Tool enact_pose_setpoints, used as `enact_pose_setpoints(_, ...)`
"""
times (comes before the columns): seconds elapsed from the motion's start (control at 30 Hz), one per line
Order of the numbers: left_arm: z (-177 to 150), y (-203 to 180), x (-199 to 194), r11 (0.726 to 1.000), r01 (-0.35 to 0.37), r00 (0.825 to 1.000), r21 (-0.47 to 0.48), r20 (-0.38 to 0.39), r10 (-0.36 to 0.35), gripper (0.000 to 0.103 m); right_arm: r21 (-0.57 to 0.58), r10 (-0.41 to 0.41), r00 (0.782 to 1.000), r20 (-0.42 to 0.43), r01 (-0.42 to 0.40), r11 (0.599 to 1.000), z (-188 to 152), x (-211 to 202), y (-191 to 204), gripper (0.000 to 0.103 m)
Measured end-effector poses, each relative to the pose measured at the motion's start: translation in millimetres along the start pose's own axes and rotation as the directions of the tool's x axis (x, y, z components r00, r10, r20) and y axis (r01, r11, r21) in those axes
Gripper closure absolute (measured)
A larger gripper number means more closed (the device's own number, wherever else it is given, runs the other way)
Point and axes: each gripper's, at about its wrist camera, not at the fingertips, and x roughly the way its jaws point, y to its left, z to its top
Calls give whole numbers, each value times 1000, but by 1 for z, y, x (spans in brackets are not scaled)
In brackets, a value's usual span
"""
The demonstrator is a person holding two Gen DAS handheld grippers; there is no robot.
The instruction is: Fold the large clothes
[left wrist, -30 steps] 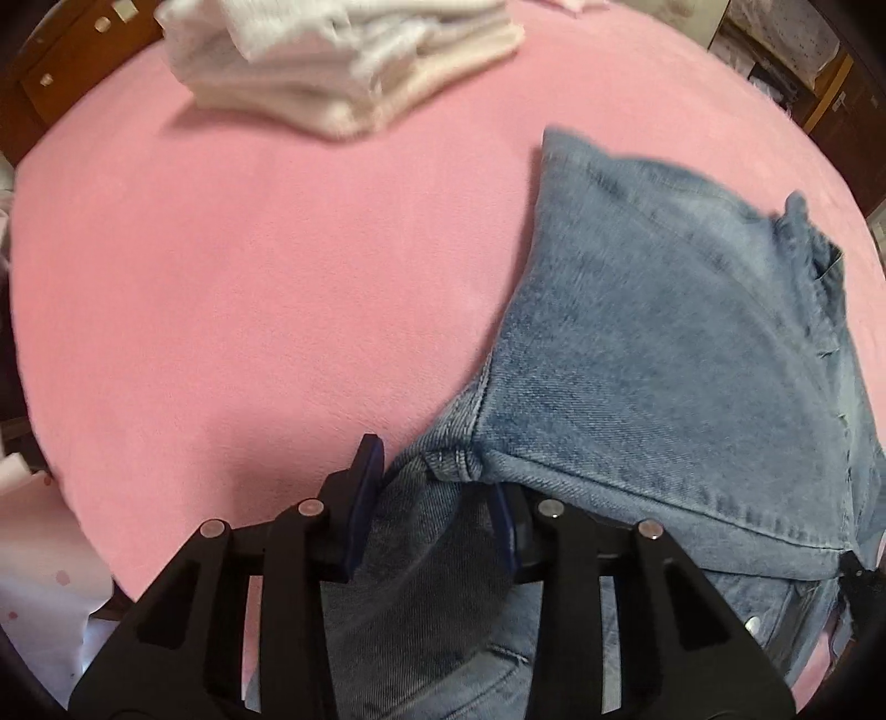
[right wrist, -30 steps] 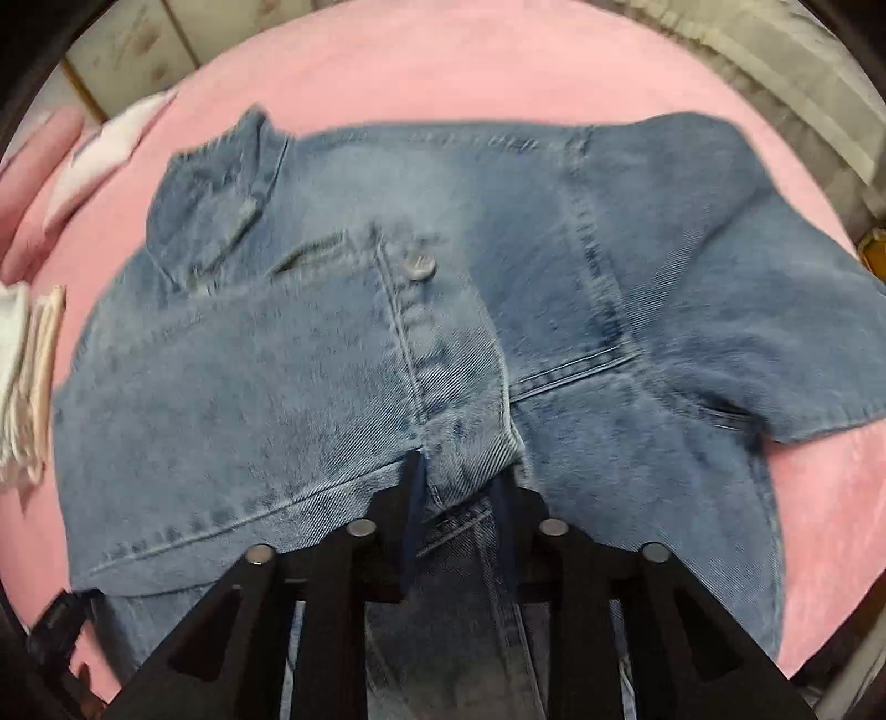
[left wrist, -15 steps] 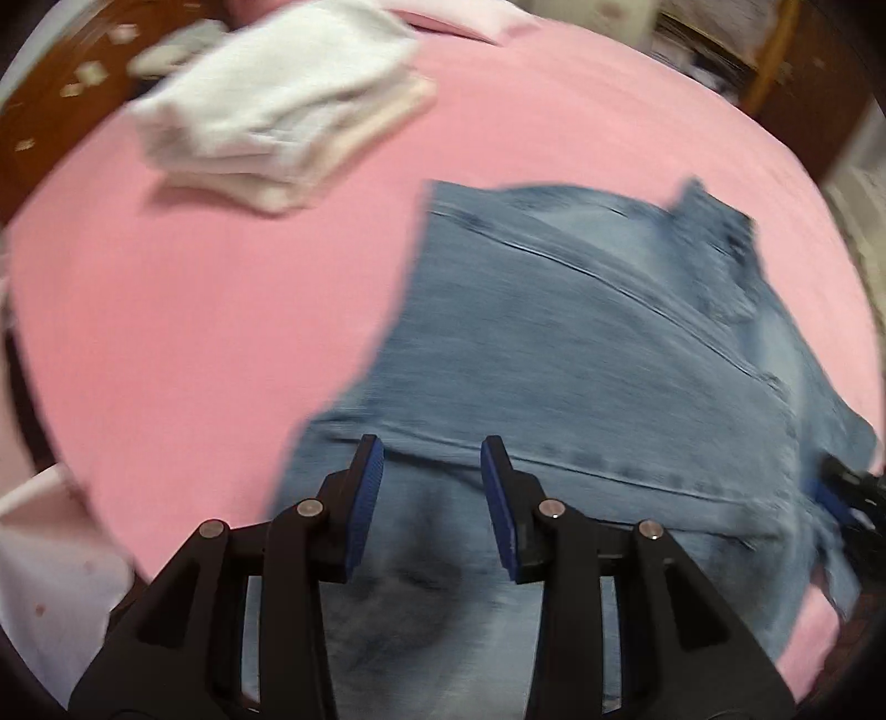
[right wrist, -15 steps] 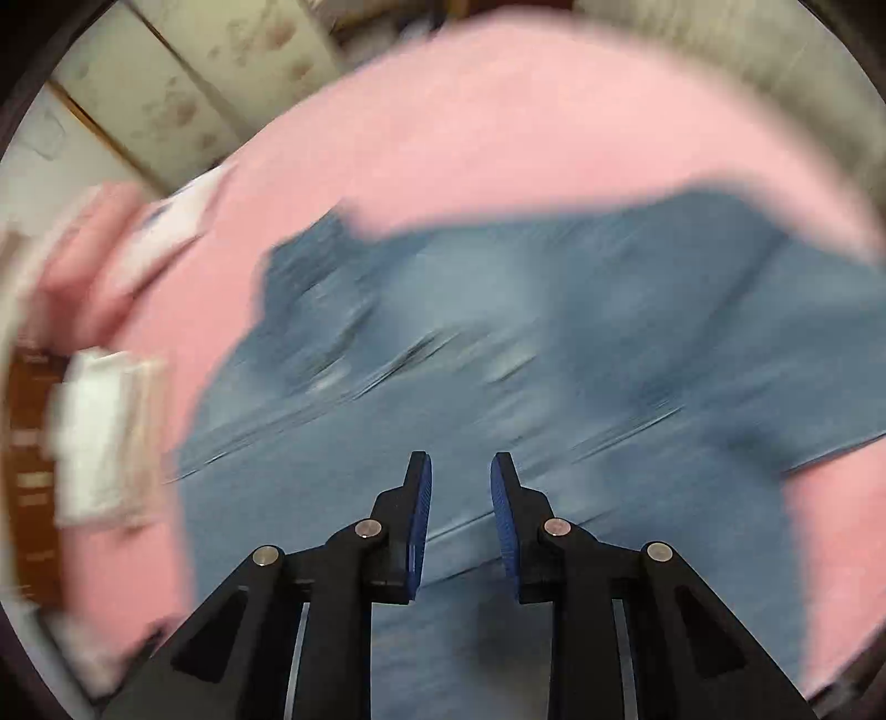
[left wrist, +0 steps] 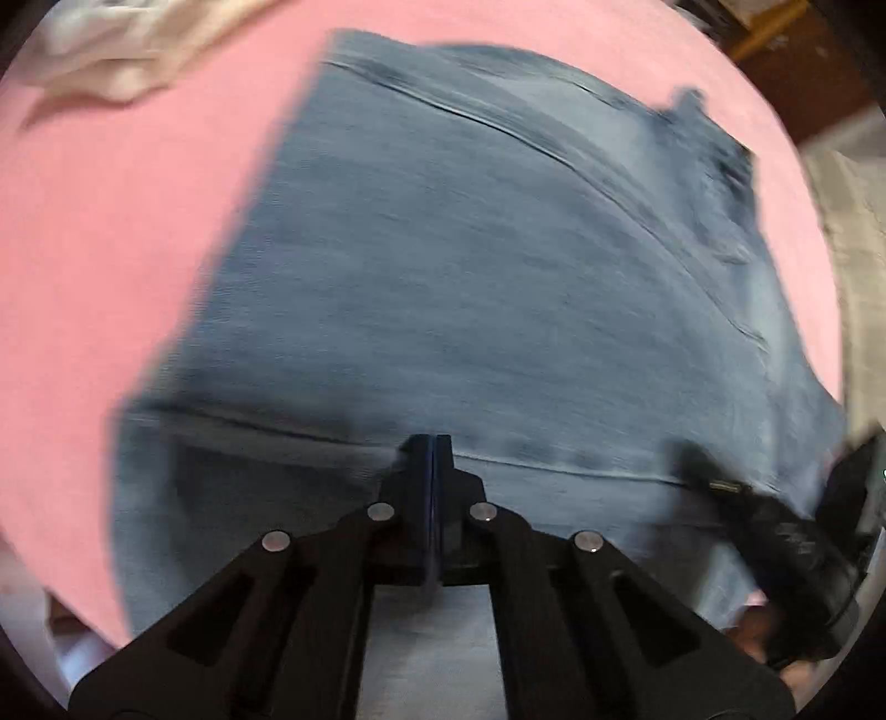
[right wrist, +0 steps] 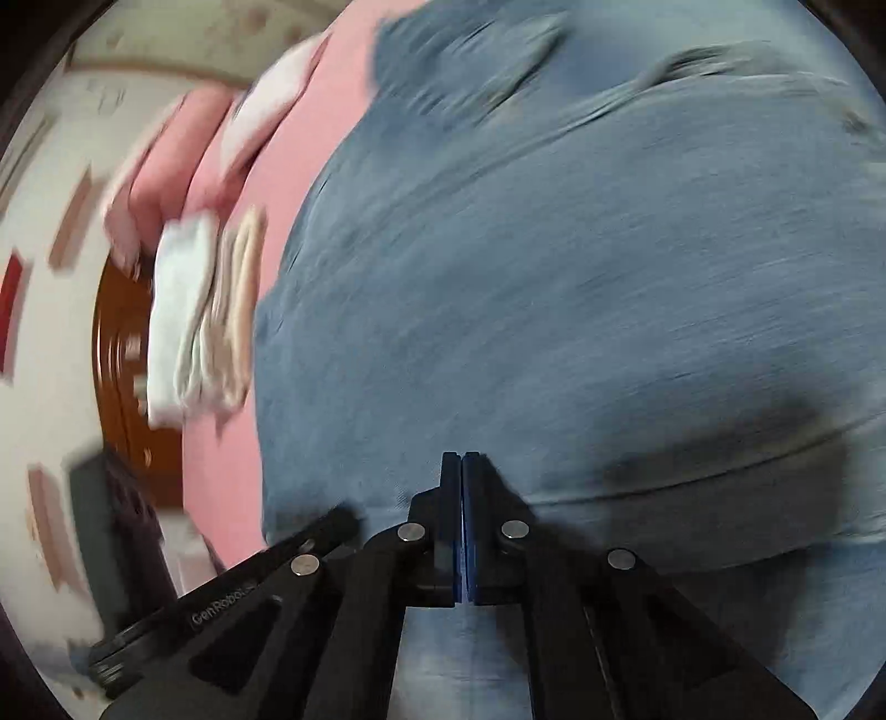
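A blue denim jacket [left wrist: 470, 277] lies spread on the pink bed cover [left wrist: 111, 221], folded over with a seam running across near my fingers. My left gripper [left wrist: 436, 440] hovers at that seam, its jaws closing pad against pad with no cloth visible between them. My right gripper [right wrist: 461, 457] hangs over the same denim jacket [right wrist: 581, 277] above a folded edge, jaws likewise closing together on nothing. Both views are blurred by motion. The other gripper's black body shows at the lower right of the left wrist view and the lower left of the right wrist view.
A stack of folded white and cream clothes [left wrist: 111, 50] sits on the bed cover beyond the jacket, also seen as the stack [right wrist: 199, 315] in the right wrist view. A pink pillow [right wrist: 166, 144] lies farther off. Brown wooden furniture [right wrist: 133, 360] stands beside the bed.
Both grippers held denim folds a second ago, let go and stood open half a second ago, and now have their jaws together. Both have dropped closer over the jacket and tipped downward.
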Motion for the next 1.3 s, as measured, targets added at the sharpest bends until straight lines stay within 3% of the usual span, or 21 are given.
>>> enact_pose_setpoints(0.07,3,23,-3,998,-49,999,-41,18,49,103,14,-88,993,75,87,996,7,-28,-27,103)
enact_pose_setpoints(0.1,5,36,-6,997,-22,999,-79,25,24,103,36,-171,978,123,168,985,10,-44,-42,103)
enact_pose_setpoints(0.17,6,56,-6,987,39,999,-153,28,-36,103,88,-255,951,173,243,966,16,-68,-69,103)
enact_pose_setpoints(0.23,7,66,-3,980,77,997,-183,14,-75,103,134,-185,968,171,163,977,23,-78,-88,103)
enact_pose_setpoints(0.37,12,60,-5,988,41,999,-148,-15,-44,103,59,-310,936,165,304,951,25,-63,-60,103)
enact_pose_setpoints(0.4,15,55,-8,991,38,999,-126,-18,-40,103,49,-293,942,163,288,956,25,-57,-52,103)
enact_pose_setpoints(0.5,24,34,-21,990,132,991,-56,-7,-132,103,70,-90,983,158,80,994,29,-38,-17,103)
enact_pose_setpoints(0.53,30,24,-25,986,167,986,-19,-5,-167,103,59,-14,990,140,6,998,30,-24,1,103)
enact_pose_setpoints(0.6,43,5,-31,975,214,977,65,-3,-215,103,-7,50,995,91,-50,999,30,1,33,103)
enact_pose_setpoints(0.73,72,-25,-23,963,217,976,160,0,-220,103,-154,81,997,7,-79,985,28,59,84,103)
enact_pose_setpoints(0.83,93,-24,-16,966,172,984,195,0,-175,103,-198,24,1000,2,-23,980,33,79,91,103)
enact_pose_setpoints(0.97,130,-7,5,971,162,985,176,27,-169,103,-141,-28,994,101,42,989,60,66,68,103)
enact_pose_setpoints(1.03,145,8,17,977,166,985,133,30,-172,103,-70,-105,977,184,120,990,71,44,44,103)
enact_pose_setpoints(1.17,170,52,24,983,169,984,72,50,-173,103,103,-341,895,287,325,940,83,3,-27,103)
enact_pose_setpoints(1.2,173,59,26,980,188,980,64,53,-191,103,150,-344,886,310,312,938,83,-9,-48,103)
enact_pose_setpoints(1.27,181,66,32,974,215,974,73,63,-220,103,182,-234,918,321,183,966,81,-22,-71,103)
enact_pose_setpoints(1.3,182,68,33,974,212,974,83,63,-218,103,186,-219,919,328,164,969,79,-23,-76,103)
